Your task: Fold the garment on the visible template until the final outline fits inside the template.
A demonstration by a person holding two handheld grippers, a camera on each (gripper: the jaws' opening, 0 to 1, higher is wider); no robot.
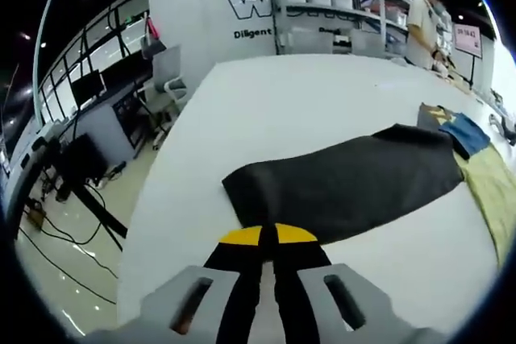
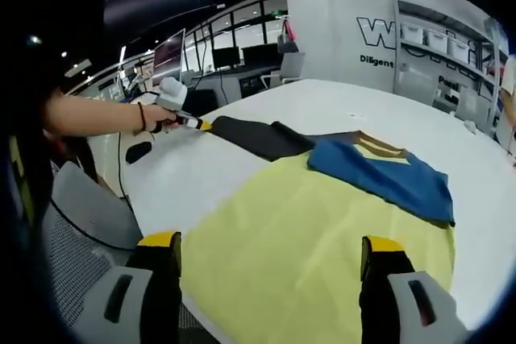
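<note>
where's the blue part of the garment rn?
In the right gripper view, the blue part lies folded on the yellow template, right of the dark sleeve that the left gripper holds.

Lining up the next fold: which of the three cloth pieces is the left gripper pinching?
The black cloth. The left gripper is shut on its near edge; the blue piece and yellow sheet lie untouched.

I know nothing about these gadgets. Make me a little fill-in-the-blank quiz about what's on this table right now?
1. The left gripper is shut on the edge of the ____ sleeve.
2. The garment's blue part lies on a ____ template.
3. The right gripper has its jaws ____ above the template.
4. The table is ____ in colour.

Missing words: black; yellow; open; white
</note>
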